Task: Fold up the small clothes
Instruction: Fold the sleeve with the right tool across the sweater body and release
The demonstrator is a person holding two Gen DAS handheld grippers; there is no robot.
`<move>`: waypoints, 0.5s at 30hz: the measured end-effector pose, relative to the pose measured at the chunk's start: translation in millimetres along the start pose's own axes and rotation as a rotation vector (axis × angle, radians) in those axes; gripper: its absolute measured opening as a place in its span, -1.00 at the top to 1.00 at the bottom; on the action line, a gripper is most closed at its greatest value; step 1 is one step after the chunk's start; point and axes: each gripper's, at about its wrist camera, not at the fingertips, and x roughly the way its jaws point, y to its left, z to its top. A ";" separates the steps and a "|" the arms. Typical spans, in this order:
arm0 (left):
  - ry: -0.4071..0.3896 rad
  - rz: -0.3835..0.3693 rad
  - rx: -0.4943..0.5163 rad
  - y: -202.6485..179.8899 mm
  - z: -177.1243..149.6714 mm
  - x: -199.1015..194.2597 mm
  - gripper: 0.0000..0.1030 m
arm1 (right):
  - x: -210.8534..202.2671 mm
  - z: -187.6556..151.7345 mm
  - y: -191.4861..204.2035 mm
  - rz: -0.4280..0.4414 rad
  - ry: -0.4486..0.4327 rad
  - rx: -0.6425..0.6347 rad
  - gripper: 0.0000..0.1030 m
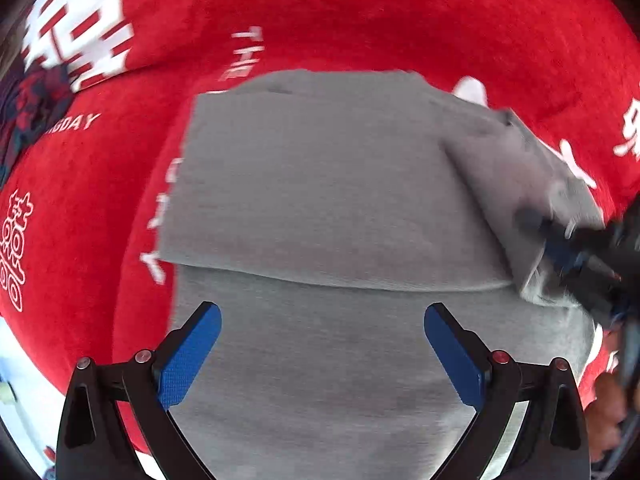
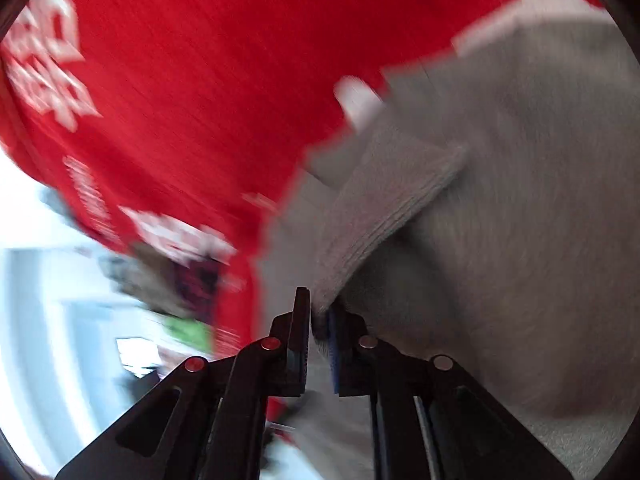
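A grey garment (image 1: 320, 184) lies partly folded on a red blanket (image 1: 360, 12) with white lettering. My left gripper (image 1: 322, 312) is open and empty, hovering over the garment's near part. My right gripper (image 2: 319, 312) is shut on a ribbed edge of the grey garment (image 2: 384, 208) and lifts it. In the left wrist view the right gripper (image 1: 560, 240) shows blurred at the right, pulling a flap of the garment (image 1: 516, 172) over its body.
The red blanket (image 2: 192, 60) covers the surface all around. A dark patterned cloth (image 1: 32, 108) lies at the far left. Blurred light floor and clutter (image 2: 80, 300) show past the blanket's edge.
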 end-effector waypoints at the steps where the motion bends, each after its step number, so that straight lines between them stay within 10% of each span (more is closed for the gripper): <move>1: -0.009 -0.001 -0.016 11.4 1.9 -0.7 -0.97 | 4.2 -3.9 0.2 -0.026 0.012 -0.004 0.70; 3: -0.026 -0.005 -0.041 26.9 5.5 -1.7 -0.97 | 3.1 -9.1 2.3 -0.008 0.007 -0.008 -0.01; 8: -0.065 -0.075 -0.075 49.9 13.1 -9.9 -0.97 | -20.6 1.5 16.9 -0.044 -0.125 -0.004 -0.08; 10: -0.090 -0.161 -0.099 57.4 18.0 -13.9 -0.97 | -16.4 17.0 20.8 -0.035 -0.143 0.025 0.17; 12: -0.095 -0.268 -0.139 64.1 23.0 -15.0 -0.97 | -4.8 26.9 32.1 -0.049 -0.128 -0.004 0.85; 15: -0.090 -0.468 -0.192 74.1 34.1 -10.2 -0.97 | 17.3 24.8 59.5 -0.031 -0.069 -0.120 0.85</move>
